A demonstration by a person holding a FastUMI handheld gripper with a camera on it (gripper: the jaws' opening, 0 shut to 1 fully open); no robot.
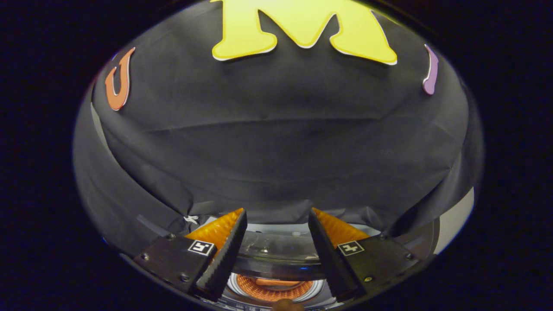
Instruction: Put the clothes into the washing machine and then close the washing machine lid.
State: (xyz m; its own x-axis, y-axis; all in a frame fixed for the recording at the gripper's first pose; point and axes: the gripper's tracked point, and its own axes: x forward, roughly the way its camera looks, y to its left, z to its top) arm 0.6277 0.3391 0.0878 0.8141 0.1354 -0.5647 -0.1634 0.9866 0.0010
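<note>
The gripper point(276, 216) hangs with jaws wide and empty above the washing machine point(276, 276), whose clear lid point(278, 255) lies between them; rigid, probably slick, it seems best taken at its front rim.

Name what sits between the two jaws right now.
In the gripper view the open gripper holds nothing; through the gap shows the washing machine's glass lid, with orange clothing below it.

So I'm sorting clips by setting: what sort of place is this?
Likely a staged recording booth: draped black cloth wall, a washing machine below the open hand-held gripper, something orange in its drum.
</note>
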